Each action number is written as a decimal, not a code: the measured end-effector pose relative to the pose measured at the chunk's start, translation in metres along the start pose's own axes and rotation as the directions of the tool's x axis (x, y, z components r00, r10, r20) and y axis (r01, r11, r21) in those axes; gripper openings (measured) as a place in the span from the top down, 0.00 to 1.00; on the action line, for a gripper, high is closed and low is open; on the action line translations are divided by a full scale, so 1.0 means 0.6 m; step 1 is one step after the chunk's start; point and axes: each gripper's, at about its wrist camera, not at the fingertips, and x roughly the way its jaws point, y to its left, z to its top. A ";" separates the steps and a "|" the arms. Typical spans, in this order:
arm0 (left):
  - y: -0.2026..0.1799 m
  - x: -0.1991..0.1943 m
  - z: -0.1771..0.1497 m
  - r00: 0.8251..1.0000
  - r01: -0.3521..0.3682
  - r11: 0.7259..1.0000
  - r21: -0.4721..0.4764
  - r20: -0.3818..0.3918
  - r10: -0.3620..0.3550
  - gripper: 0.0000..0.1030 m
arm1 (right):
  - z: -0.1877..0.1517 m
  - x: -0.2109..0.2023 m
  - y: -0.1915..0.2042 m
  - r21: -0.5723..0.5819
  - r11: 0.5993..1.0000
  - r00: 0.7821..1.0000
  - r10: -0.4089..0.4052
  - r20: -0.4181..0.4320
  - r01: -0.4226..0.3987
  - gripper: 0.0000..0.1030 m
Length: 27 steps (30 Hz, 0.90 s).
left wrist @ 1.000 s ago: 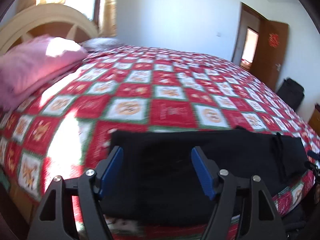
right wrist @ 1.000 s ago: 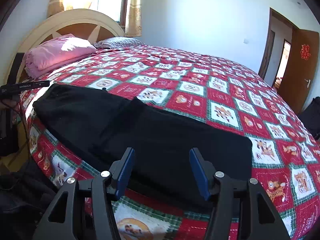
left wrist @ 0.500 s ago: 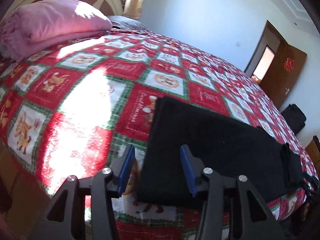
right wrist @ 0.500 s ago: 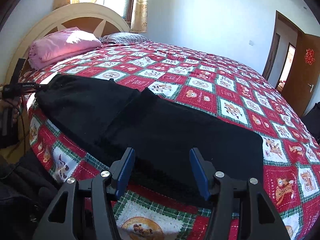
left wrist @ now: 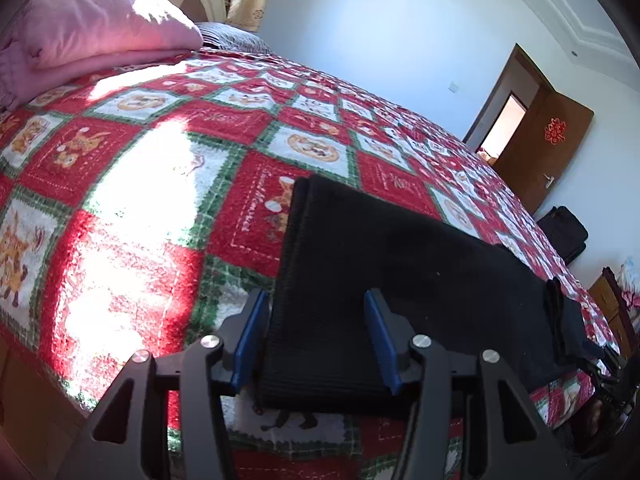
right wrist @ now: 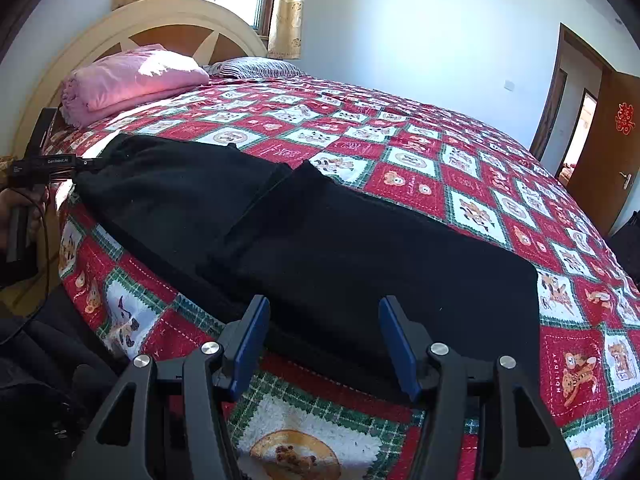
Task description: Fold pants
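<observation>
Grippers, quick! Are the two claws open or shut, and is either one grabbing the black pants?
Left gripper: open, jaws either side of the end of the black pants, not clamped.
Right gripper: open, holding nothing, over the pants' near edge.

Pants: one pair, black, soft matte knit fabric with a ribbed band at one end. Laid flat and stretched lengthwise along the near edge of the bed, on the red, white and green checked cover. Legs doubled one over the other; a diagonal seam or fold line crosses the middle. Near long edge runs close to the bed's edge.
</observation>
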 end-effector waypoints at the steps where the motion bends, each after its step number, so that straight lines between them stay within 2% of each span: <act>1: -0.002 -0.004 0.001 1.000 0.010 1.000 0.002 0.001 -0.010 0.58 | 0.000 -0.001 0.000 0.000 1.000 1.000 -0.002 0.003 0.002 0.43; 3: -0.008 -0.010 0.001 1.000 0.015 1.000 0.024 0.002 -0.015 0.67 | 0.001 -0.003 -0.001 0.000 1.000 1.000 -0.005 0.010 0.005 0.43; 5: -0.007 -0.012 0.002 1.000 0.027 1.000 0.007 0.006 -0.027 0.76 | 0.001 -0.002 -0.001 0.000 1.000 1.000 -0.005 0.009 0.005 0.43; 8: -0.006 -0.013 0.001 0.999 0.044 0.999 0.005 0.016 -0.044 0.78 | 0.000 0.000 -0.002 0.005 1.000 1.000 -0.004 0.005 0.004 0.43; 14: 0.029 -0.011 -0.005 0.986 0.165 0.981 -0.103 0.041 -0.162 0.80 | 0.000 0.000 -0.005 0.011 1.000 1.000 -0.007 0.005 0.007 0.43; 18: 0.013 -0.038 0.005 0.972 0.219 0.973 -0.069 0.104 -0.212 0.81 | 0.002 -0.008 -0.011 0.024 1.000 1.000 -0.017 0.025 0.016 0.43; 21: -0.011 -0.064 0.020 0.951 0.280 0.959 -0.043 0.150 -0.271 0.81 | 0.005 -0.012 -0.020 0.049 0.999 0.999 -0.018 0.032 0.016 0.43; 27: -0.091 -0.097 0.046 0.919 0.348 0.936 0.050 0.179 -0.352 0.81 | 0.015 -0.024 -0.048 0.114 0.993 0.998 -0.029 0.048 0.023 0.43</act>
